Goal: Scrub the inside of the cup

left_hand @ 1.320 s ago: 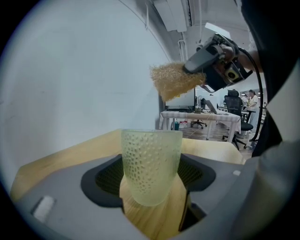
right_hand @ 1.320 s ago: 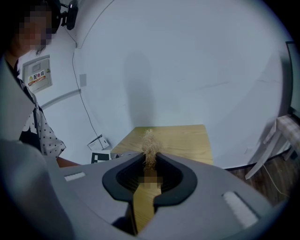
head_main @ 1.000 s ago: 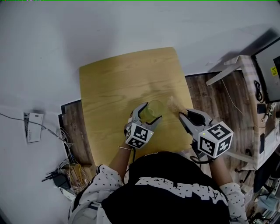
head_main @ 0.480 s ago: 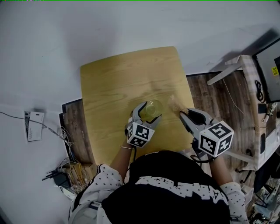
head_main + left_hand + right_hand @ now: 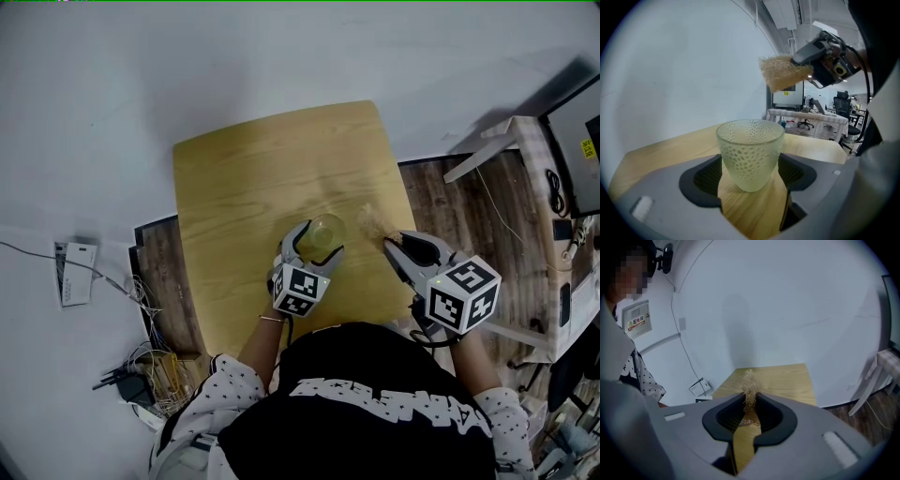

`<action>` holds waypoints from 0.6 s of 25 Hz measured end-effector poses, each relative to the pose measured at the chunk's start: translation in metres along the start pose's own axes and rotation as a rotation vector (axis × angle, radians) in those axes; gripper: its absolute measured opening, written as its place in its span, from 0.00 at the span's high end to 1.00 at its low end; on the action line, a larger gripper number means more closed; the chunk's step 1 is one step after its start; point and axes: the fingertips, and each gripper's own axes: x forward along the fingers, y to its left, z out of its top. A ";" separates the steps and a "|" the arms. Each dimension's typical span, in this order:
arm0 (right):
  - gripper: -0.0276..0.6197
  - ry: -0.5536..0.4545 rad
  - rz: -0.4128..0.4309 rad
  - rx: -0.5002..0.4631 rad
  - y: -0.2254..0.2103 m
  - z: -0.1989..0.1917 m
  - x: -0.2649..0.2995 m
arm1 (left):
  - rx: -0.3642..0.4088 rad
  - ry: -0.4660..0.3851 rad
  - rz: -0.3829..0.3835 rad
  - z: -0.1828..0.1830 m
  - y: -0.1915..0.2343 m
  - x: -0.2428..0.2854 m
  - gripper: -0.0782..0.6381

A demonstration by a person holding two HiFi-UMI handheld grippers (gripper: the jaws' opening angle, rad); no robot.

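Table (image 5: 244, 178): L gripper (image 5: 321, 242) cup (image 5: 750, 154), R gripper (image 5: 394, 242) scrubber (image 5: 780, 75).

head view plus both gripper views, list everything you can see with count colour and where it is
table: one, light wood, centre, against the pale wall side
cup: one, pale green dimpled glass, upright between the left tongs' jaws, over the table's near part
scrubber: one, tan and fibrous, pinched in the right tongs, right of the cup and outside it
box: one, white, on the floor at far left
cables: a tangle, count unclear, mixed colours, floor at lower left
monitor: one, dark, right edge, partly cut off
left tongs: one, grey, closed on the cup
right tongs: one, grey, closed on the scrubber
shirt: one, black, on the person, bottom centre
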 end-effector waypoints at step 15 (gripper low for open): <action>0.83 -0.027 0.051 -0.015 0.010 0.003 -0.002 | -0.104 -0.052 0.105 -0.001 0.009 -0.029 0.37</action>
